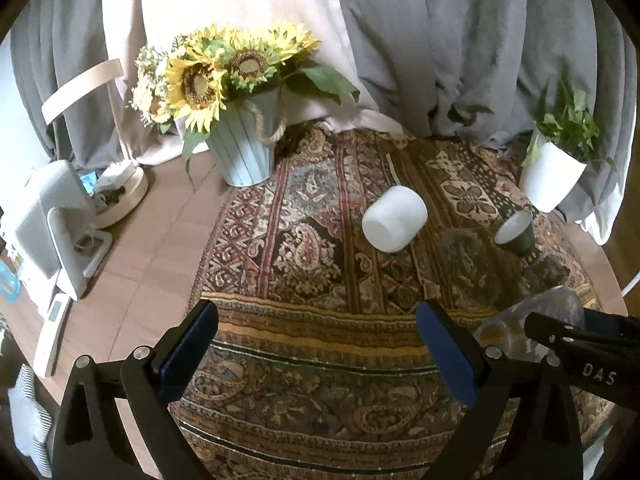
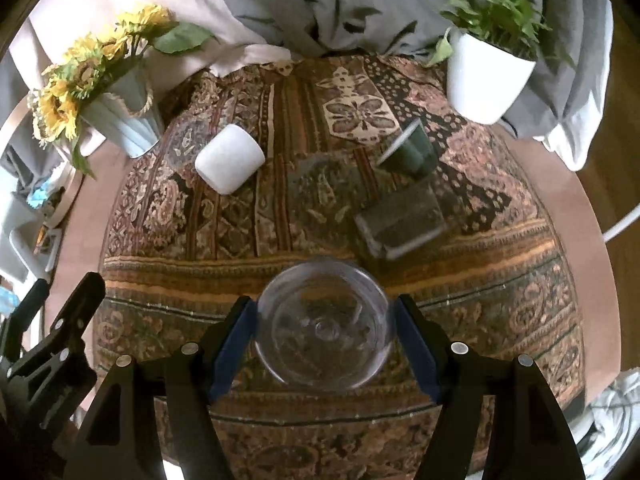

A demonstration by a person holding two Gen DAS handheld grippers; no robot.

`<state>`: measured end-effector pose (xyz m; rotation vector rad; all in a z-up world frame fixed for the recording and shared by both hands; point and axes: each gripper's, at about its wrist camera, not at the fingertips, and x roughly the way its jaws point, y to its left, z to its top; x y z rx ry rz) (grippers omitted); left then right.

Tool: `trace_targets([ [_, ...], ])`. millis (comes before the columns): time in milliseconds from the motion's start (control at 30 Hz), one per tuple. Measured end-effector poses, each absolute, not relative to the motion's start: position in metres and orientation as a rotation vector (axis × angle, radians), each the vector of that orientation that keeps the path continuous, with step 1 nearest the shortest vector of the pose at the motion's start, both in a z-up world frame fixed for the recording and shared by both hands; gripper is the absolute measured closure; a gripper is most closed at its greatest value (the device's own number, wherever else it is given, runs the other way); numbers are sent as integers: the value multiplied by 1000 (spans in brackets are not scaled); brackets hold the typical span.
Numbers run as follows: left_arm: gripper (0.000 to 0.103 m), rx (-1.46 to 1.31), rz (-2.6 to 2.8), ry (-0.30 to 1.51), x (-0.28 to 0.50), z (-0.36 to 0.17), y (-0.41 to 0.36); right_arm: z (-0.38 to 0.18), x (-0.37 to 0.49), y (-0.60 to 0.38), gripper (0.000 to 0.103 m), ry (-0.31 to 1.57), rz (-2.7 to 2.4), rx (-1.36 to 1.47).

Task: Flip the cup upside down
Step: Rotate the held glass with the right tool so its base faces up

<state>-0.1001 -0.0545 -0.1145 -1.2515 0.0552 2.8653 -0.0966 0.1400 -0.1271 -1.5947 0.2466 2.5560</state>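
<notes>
My right gripper (image 2: 324, 328) is shut on a clear plastic cup (image 2: 324, 326), held above the patterned cloth with its base facing the camera. The same cup (image 1: 532, 326) shows in the left wrist view, in the right gripper at the right edge. My left gripper (image 1: 316, 324) is open and empty above the cloth's front part. A white cup (image 1: 394, 224) stands upside down mid-cloth; it also shows in the right wrist view (image 2: 230, 158). A dark green cup (image 1: 516, 230) with a white inside stands upright; it also shows in the right wrist view (image 2: 408, 150).
A round table (image 1: 160, 240) carries the patterned cloth (image 1: 320, 280). A sunflower pot (image 1: 244, 148) stands at the back left and a white plant pot (image 1: 554, 176) at the back right. Two more clear glasses (image 2: 400, 216) sit on the cloth. Grey curtains hang behind.
</notes>
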Motion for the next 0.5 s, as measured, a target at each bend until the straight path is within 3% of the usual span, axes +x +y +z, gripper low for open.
trace_targets([
  [500, 2, -1266, 2896, 78, -113, -112, -48, -132, -118, 144, 31, 249, 2596, -1608],
])
